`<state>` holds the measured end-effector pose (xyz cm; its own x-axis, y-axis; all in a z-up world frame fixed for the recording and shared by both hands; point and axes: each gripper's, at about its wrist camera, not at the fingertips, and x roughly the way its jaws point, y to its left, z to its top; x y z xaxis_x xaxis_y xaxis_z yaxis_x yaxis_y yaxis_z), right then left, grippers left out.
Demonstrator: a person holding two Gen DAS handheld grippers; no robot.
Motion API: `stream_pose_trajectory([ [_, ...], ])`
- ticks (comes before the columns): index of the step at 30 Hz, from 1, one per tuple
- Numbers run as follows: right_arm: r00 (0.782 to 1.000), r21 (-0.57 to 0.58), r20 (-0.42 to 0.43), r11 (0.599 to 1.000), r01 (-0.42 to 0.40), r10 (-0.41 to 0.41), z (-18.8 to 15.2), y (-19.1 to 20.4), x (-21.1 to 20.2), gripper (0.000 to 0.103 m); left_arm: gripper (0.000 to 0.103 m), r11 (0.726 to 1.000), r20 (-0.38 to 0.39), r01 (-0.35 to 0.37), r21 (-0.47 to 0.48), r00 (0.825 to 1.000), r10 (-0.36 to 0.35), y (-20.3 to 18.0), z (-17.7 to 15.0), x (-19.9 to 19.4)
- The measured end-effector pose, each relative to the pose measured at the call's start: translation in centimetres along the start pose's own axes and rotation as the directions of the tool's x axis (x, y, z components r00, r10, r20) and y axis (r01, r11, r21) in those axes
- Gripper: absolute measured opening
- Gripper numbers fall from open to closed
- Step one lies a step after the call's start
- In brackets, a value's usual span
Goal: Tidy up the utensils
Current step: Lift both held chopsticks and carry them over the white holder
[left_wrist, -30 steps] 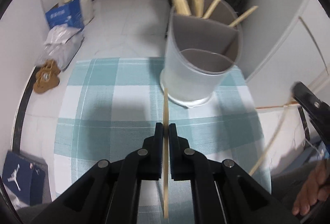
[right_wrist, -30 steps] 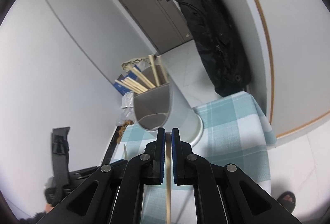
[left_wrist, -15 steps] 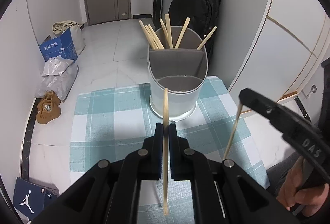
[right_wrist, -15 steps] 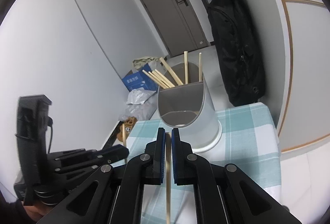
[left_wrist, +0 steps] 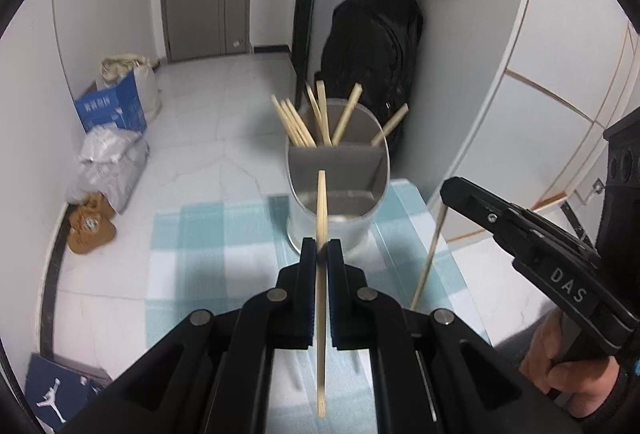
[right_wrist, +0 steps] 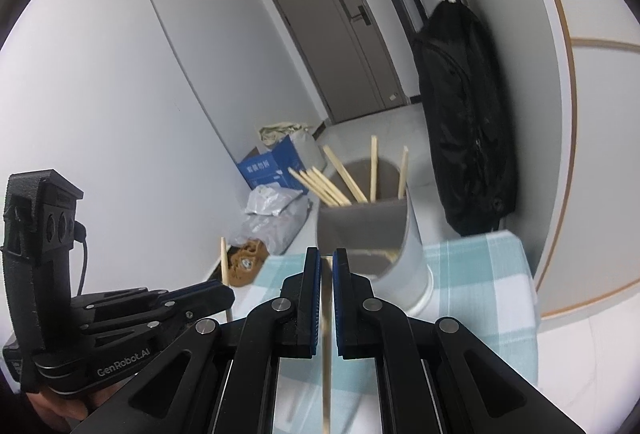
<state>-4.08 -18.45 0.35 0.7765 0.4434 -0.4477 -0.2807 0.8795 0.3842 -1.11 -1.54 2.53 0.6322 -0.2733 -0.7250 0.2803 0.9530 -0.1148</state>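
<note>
Both claws grip a stick: the left gripper [left_wrist: 321, 248] pinches one chopstick [left_wrist: 321, 274], and the right gripper [right_wrist: 327, 262] pinches another chopstick [right_wrist: 326, 374]. Under them lies a table with a blue checked cloth [left_wrist: 208, 246]. On the cloth stands a grey holder [left_wrist: 338, 194] with walls inside, and more chopsticks [left_wrist: 298, 124] stick up from its back part.
</note>
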Motion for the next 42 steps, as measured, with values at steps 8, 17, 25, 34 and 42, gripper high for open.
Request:
stream_pose_trajectory([
  [8,0.999,-0.019,0.032,1.000,0.005,-0.005,4.8,0.5,-0.1,0.005,0.001,0.999,0.044,0.025,-0.031,0.999,-0.023,0.7,5.1,-1.5],
  [17,0.994,-0.063,0.108,0.998,0.008,-0.001,12.0,1.2,0.1,0.005,0.001,0.997,0.162,0.040,-0.058,0.986,-0.030,1.3,10.3,-2.8],
  [25,0.978,-0.108,0.206,0.993,0.054,-0.031,16.8,1.4,1.5,0.005,0.001,0.991,0.258,0.073,-0.114,0.965,-0.041,1.4,13.9,-1.6],
  [34,0.969,-0.138,0.232,0.983,0.121,-0.086,17.7,0.2,4.8,0.005,0.001,0.973,0.282,0.131,-0.189,0.957,-0.074,2.2,14.4,3.0],
  [42,0.966,-0.146,0.236,0.978,0.146,-0.109,16.7,-1.3,7.0,0.005,0.001,0.967,0.270,0.160,-0.197,0.957,-0.104,2.6,14.2,6.2],
])
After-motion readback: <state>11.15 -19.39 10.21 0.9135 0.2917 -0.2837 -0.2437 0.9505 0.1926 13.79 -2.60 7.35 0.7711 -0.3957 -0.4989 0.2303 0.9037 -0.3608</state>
